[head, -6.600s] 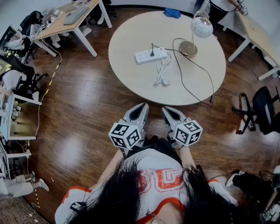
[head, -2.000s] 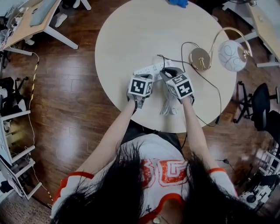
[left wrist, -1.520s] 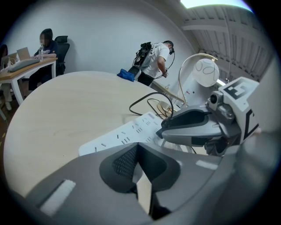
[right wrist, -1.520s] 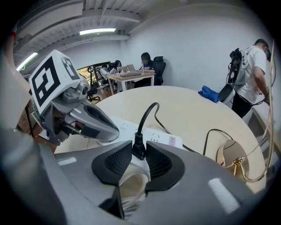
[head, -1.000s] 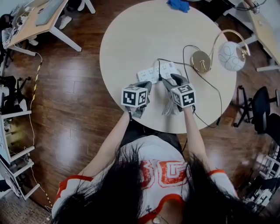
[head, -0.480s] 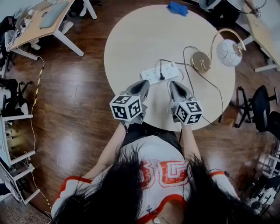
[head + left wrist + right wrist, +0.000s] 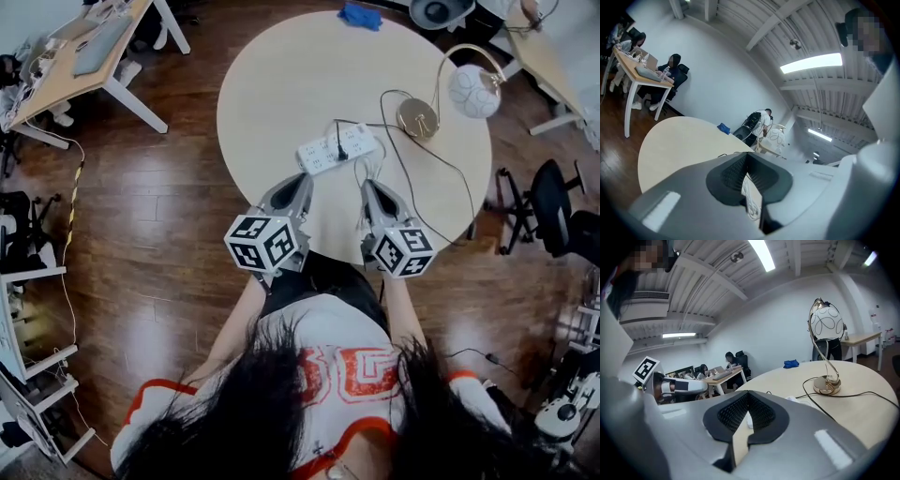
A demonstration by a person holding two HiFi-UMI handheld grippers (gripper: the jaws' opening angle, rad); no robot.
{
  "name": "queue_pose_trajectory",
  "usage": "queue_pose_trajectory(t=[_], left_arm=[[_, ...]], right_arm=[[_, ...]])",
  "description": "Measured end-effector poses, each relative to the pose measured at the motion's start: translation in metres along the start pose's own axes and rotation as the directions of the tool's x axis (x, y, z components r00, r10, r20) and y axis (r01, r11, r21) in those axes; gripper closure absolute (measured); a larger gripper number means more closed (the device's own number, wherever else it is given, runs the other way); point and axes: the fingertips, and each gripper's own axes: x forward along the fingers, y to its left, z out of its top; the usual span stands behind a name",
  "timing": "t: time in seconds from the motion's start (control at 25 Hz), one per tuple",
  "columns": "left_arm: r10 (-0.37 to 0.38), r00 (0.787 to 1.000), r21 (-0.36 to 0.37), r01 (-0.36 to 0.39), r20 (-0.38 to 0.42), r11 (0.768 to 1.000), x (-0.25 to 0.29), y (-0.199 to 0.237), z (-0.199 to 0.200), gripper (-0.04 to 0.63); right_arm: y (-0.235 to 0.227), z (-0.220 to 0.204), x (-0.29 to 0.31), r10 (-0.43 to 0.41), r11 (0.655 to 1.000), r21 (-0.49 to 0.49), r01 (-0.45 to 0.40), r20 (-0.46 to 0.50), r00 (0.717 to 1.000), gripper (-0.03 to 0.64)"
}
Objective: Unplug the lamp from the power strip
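A white power strip [image 7: 333, 150] lies mid-table with a black plug [image 7: 342, 152] seated in it. The plug's black cable [image 7: 403, 173] loops to the lamp's brass base [image 7: 415, 117]. The lamp's white globe [image 7: 472, 91] hangs at the right. The strip's own white cord [image 7: 361, 171] is bundled just in front of it. My left gripper [image 7: 302, 181] and right gripper [image 7: 368, 187] hover over the table's near edge, short of the strip, both shut and empty. In the right gripper view the lamp [image 7: 827, 384] stands ahead to the right beyond the shut right gripper [image 7: 747, 394]. The left gripper [image 7: 746, 157] shows pads together.
A blue cloth [image 7: 359, 16] lies at the table's far edge. A wooden desk [image 7: 89, 52] stands at the far left and another desk [image 7: 534, 56] at the far right. A black office chair [image 7: 553, 211] sits right of the table. People [image 7: 670, 70] sit at the desk.
Both grippers have drawn back from the power strip toward the table's near edge. The plug stays in the strip.
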Motion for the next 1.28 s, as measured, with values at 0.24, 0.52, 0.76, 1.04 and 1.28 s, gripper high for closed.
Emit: queue_pose_trajectory(t=[0.24, 0.52, 0.76, 1.04, 1.28], left_arm=[[-0.04, 0.999, 0.006, 0.04, -0.011, 0.999, -0.004, -0.015, -0.008, 0.595], [-0.065, 0.998, 0.032, 0.065, 0.008, 0.997, -0.013, -0.04, -0.008, 0.595], [-0.068, 0.997, 0.054, 0.066, 0.039, 0.996, -0.022, -0.061, -0.005, 0.595], [-0.051, 0.997, 0.073, 0.046, 0.062, 0.996, -0.045, -0.097, -0.022, 0.595], [-0.012, 0.997, 0.088, 0.006, 0.073, 0.996, -0.076, -0.121, -0.042, 0.595]], right_arm=[[0.002, -0.001, -0.027, -0.028, 0.998, 0.048, 0.027, 0.018, 0.999, 0.615], [0.007, -0.001, -0.043, -0.008, 0.999, 0.052, 0.006, 0.036, 0.999, 0.615], [0.017, 0.005, -0.066, 0.013, 1.0, 0.028, -0.014, 0.068, 0.998, 0.617], [0.013, -0.002, -0.12, 0.0, 0.998, 0.055, -0.005, 0.091, 0.996, 0.617], [0.025, -0.019, -0.152, 0.04, 0.997, 0.069, -0.046, 0.093, 0.995, 0.617]])
